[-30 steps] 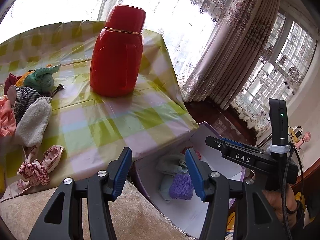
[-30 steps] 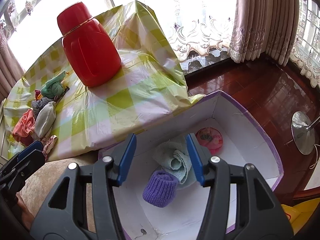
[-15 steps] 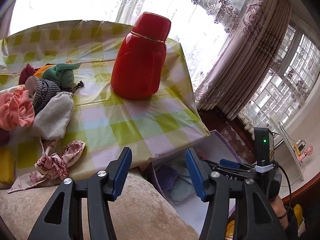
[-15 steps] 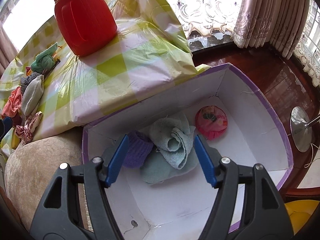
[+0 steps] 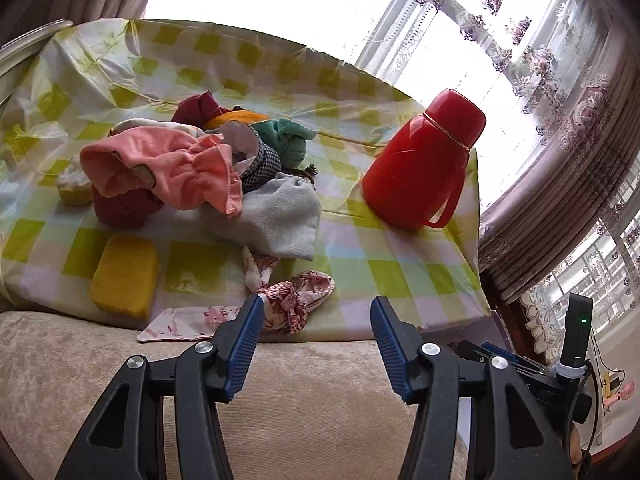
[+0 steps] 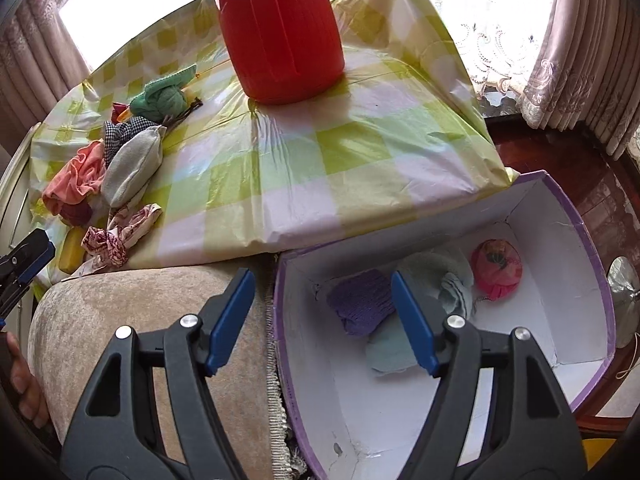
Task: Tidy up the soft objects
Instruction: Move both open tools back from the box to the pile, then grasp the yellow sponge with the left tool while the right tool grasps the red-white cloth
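Jaws of the left gripper (image 5: 316, 326) gape empty toward the floral cloth (image 5: 294, 300) at 12 o'clock, likely the next pick; the right gripper (image 6: 322, 312), also spread empty, hovers at the box (image 6: 576, 232) rim.

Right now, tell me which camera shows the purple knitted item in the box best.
The right wrist view. It looks down into the open box, where the purple knitted item lies beside a pale green cloth, partly behind a finger of the right tongs. The left wrist view faces the table and does not show it.
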A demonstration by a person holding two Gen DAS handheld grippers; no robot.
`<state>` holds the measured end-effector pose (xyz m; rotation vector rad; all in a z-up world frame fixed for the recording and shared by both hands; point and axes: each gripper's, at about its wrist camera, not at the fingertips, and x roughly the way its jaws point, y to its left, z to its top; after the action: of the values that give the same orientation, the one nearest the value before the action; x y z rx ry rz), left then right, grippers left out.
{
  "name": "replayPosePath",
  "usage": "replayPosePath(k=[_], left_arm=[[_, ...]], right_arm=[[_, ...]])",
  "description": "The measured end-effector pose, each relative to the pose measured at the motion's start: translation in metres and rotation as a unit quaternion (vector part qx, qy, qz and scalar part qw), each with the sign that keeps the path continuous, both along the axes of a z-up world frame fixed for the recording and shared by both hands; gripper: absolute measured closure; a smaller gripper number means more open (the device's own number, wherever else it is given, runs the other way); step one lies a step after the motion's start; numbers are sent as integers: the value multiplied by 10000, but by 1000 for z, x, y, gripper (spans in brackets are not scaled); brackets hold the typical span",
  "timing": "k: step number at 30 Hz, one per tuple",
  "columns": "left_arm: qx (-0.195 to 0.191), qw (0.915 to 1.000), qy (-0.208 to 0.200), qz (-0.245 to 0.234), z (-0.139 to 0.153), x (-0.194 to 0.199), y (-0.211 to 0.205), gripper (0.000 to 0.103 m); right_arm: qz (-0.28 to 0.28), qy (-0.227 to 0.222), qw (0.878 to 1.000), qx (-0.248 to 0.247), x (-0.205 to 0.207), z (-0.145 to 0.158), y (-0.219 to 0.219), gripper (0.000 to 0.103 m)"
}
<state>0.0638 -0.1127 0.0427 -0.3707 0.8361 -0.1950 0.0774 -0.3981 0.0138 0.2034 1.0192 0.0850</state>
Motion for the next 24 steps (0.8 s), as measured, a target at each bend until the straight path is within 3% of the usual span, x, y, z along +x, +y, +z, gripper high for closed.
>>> replayPosePath(k=[11, 15, 24], left_arm=[[127, 9952, 326, 918, -18, -3, 72, 44], [280, 9917, 455, 1172, -23, 1, 89, 34], [598, 9877, 813, 1192, -36, 20, 96, 30]], right_arm=[[787, -9, 9969, 58, 26, 7, 78, 24], [896, -30, 9960, 26, 35, 9, 98, 22], [1009, -101, 9948, -34, 60, 13, 133, 14]])
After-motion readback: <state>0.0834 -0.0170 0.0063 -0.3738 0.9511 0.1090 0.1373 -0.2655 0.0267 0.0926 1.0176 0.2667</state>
